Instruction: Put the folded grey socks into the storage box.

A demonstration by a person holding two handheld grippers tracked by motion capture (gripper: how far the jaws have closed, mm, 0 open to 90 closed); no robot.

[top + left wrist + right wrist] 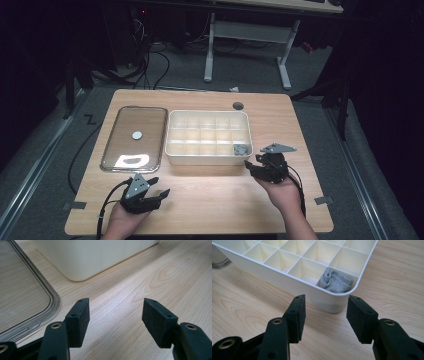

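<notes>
Two grippers idle, and we see the right gripper (pixel 325 315) nearer, jaws spread and empty, with the grey sock (pixel 336 282) just ahead in the white tray (pixel 287 275) corner compartment.

Grey sock (pixel 335 282) in my cream box (pixel 287 275); pale wood-grain desk (pixel 244 307); clear lid (pixel 134 138); my jaws are black.

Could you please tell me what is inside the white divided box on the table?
A crumpled grey cloth lies in one corner compartment of the white box. The other compartments look empty, though some of their floors are hidden behind the dividers.
</notes>
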